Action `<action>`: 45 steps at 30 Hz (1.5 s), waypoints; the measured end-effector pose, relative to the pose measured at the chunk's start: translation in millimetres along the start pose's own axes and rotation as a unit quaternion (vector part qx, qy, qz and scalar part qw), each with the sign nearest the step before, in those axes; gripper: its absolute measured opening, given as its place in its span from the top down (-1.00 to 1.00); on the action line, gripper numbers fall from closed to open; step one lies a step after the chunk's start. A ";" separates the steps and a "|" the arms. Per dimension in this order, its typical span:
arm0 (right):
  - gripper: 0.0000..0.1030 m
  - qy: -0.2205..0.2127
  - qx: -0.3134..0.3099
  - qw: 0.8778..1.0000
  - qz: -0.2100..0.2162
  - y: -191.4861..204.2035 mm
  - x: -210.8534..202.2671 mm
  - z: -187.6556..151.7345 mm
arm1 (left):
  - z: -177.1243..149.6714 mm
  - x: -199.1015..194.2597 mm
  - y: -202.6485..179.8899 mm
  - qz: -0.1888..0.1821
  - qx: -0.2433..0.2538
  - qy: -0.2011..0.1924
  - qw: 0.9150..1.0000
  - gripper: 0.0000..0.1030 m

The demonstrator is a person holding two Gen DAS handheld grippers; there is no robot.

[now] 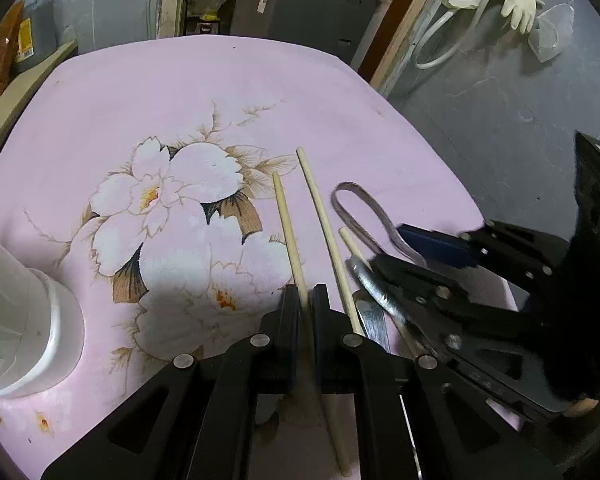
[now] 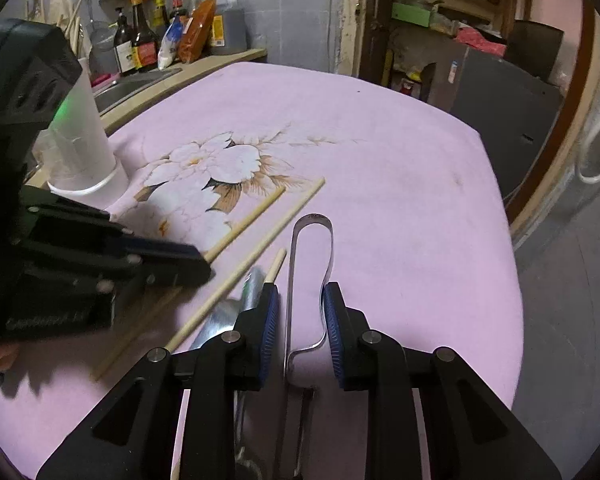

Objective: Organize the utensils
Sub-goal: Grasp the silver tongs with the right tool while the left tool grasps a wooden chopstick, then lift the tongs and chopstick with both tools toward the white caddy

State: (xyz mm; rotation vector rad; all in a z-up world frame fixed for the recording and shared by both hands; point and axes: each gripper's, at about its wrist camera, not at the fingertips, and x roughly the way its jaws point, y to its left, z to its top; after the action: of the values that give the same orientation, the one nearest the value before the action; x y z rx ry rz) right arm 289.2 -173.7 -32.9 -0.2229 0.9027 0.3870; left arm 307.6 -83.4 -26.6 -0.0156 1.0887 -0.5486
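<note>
My left gripper (image 1: 307, 300) has its jaws pinched nearly together on a wooden chopstick (image 1: 288, 232), which runs forward from between them across the pink flowered cloth (image 1: 260, 92) covering the desk. Just right of it lies a second, longer chopstick (image 1: 324, 220), roughly parallel and free on the cloth. A third chopstick (image 1: 354, 246) shows only its tip beside a metal spoon (image 1: 370, 284), partly hidden under my right gripper (image 1: 416, 256).

From the right wrist view, my right gripper (image 2: 300, 320) has its jaws partly open, straddling a pair of metal tongs (image 2: 312, 264) that lies on the cloth with its looped end pointing away. The blue pads (image 2: 270, 320) sit on either side of the tongs; the right one looks very close to the metal, though I cannot tell if it touches. The spoon (image 2: 236, 304) and the short chopstick (image 2: 275, 266) lie just left of my left pad.

A translucent plastic cup (image 2: 80, 148) stands at the desk's left edge, well apart from the utensils.
</note>
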 end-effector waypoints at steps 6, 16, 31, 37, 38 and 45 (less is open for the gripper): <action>0.69 -0.001 -0.008 1.000 -0.009 2.3 4.3 1.5 | 6.0 4.1 -6.6 0.010 0.007 0.002 1.000 0.90; 0.69 -0.102 0.082 0.991 0.033 -11.5 -42.1 -18.1 | -14.8 -23.9 -13.2 0.043 -0.009 -0.070 0.997 0.95; 0.69 -0.342 0.063 0.938 0.005 35.9 -132.4 -26.1 | -65.3 -130.3 -30.7 0.081 -0.010 -0.353 0.932 0.95; 0.69 -0.402 0.073 0.912 0.019 48.7 -143.3 -1.0 | -62.5 -164.3 -13.5 0.100 -0.016 -0.406 0.908 0.95; 0.69 -0.410 0.077 0.908 0.028 51.5 -143.4 6.9 | -61.0 -171.1 -9.3 0.102 -0.018 -0.413 0.905 0.95; 0.69 -0.436 0.097 0.890 0.090 71.0 -134.9 53.3 | -55.8 -210.0 37.3 0.103 -0.046 -0.453 0.884 0.95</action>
State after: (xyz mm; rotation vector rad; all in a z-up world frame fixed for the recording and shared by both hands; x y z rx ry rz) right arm 222.7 -122.1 104.9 0.2230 0.0621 0.5035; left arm 203.7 53.2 111.8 -0.2182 0.1879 -0.2349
